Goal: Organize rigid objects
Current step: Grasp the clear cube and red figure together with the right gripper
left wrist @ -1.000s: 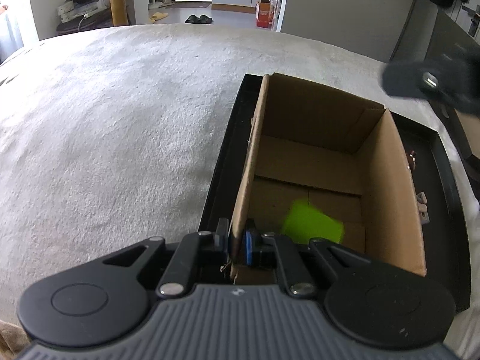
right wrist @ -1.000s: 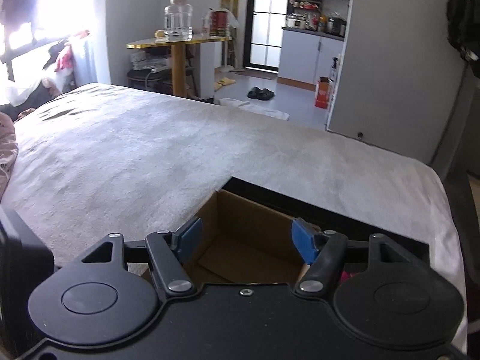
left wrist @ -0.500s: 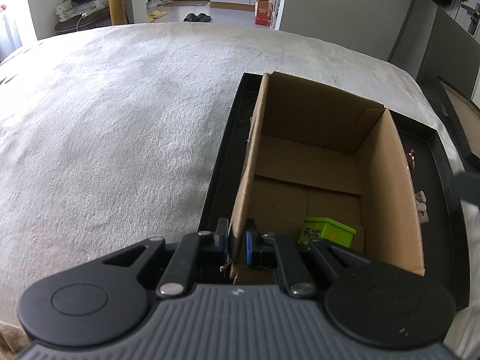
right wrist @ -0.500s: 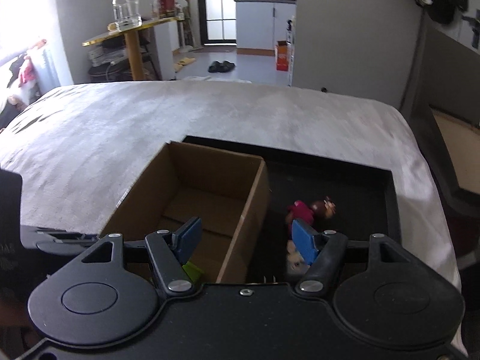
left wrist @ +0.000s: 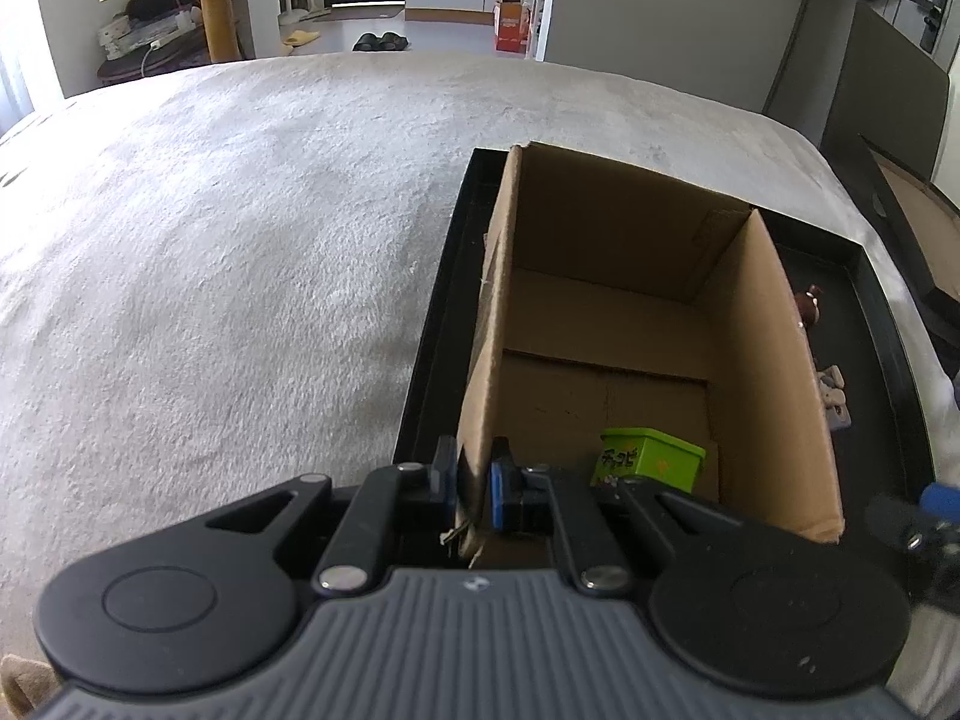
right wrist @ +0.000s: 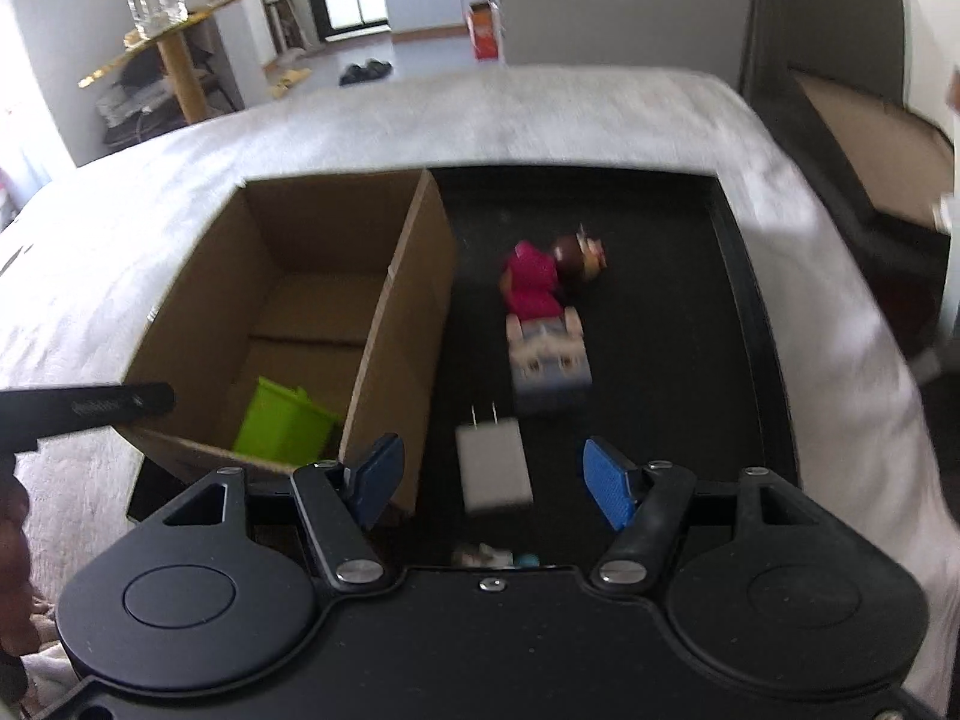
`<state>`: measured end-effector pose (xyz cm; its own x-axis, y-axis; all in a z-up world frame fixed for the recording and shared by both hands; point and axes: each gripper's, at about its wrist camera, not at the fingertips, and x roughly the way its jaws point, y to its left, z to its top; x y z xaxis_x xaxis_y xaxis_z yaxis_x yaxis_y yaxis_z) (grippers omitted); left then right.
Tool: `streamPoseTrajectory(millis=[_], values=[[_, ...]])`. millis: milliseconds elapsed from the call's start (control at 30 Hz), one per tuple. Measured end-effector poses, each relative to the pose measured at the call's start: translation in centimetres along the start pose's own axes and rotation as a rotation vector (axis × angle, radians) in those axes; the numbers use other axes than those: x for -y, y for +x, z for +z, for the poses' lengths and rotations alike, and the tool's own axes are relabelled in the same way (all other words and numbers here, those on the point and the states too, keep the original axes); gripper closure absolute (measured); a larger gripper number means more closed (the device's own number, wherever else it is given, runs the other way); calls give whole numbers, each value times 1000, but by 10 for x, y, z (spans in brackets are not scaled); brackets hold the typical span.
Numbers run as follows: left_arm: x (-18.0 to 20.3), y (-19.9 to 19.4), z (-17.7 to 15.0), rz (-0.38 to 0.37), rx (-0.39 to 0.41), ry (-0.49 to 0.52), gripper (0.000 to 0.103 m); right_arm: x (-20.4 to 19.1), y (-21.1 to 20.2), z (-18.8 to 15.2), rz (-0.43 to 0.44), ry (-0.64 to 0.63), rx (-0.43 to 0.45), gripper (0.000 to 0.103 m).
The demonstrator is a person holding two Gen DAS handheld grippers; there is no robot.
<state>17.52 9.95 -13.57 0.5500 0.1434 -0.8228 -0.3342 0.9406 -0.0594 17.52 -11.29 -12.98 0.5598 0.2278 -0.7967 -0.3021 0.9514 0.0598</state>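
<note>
the cardboard box [left wrist: 606,360] stands open-topped in the left part of a black tray [right wrist: 648,276] on the grey bedspread [left wrist: 228,252]. a green box [left wrist: 651,459] lies on its floor at the near end. my left gripper [left wrist: 471,483] is clenched on the box's near left wall edge. my right gripper [right wrist: 489,480] hangs released, jaws wide, over a white plug adapter [right wrist: 493,468] lying on open tray floor just right of the box wall. beyond it lie a pale block toy [right wrist: 549,360] and a pink doll [right wrist: 540,279], touching each other, with bare tray to their right.
</note>
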Motion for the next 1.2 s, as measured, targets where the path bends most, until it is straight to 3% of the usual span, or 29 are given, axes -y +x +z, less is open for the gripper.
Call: streamPoseTrajectory(millis=[567,967,1033,1200], values=[[-10,-14,-23,-34,-14,-38,94,-2,35,-41,-39,37,-91,36],[-18,-10,-12,-19,4,-33,94,-1,47,-49,-105,56,-113,36],[-15,-10,-12,-19,8,-17,94,-1,48,-50,-108,54,-114,43],[-12,-8,-14,-21,14,8,94,0,43,-50,-113,46,-106,44]])
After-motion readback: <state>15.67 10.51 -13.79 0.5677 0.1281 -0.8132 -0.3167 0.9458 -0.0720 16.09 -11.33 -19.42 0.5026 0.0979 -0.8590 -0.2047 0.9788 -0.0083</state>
